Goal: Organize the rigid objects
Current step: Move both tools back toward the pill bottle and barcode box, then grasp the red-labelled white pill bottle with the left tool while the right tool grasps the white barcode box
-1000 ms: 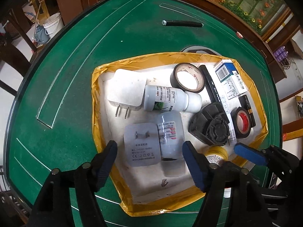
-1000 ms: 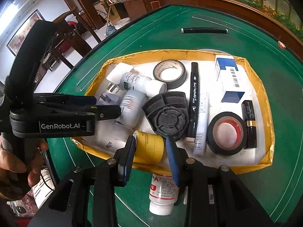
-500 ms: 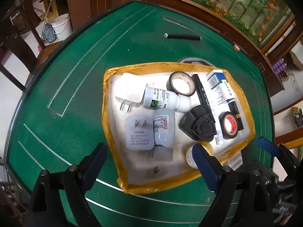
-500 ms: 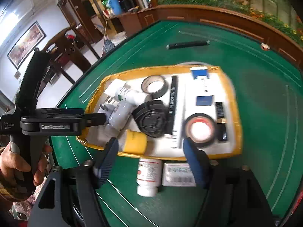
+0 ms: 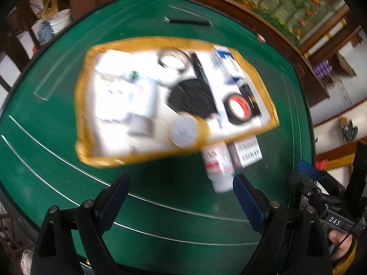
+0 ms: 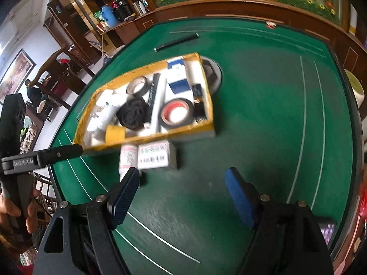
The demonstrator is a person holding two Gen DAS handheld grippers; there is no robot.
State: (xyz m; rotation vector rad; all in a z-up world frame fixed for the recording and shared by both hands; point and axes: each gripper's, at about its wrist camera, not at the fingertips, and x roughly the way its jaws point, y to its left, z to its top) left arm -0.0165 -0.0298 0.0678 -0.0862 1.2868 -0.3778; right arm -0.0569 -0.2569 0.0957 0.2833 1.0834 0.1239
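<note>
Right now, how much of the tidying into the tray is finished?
Mostly done: the tray holds the tape rolls, bottles, pens and boxes, including the yellow roll. Nothing is in hand: the left gripper and right gripper have just been opening and are empty. Left: a white bottle, a small box and a black pen on the table.

tray (image 6: 201, 127): yellow-rimmed, white inside, packed with tape rolls, bottles, a black part, ahead-left of the right gripper (image 6: 182, 194) | white bottle (image 6: 127, 154): on its side outside the tray's near rim, beside its left finger | white box (image 6: 154, 154): touching the bottle
</note>
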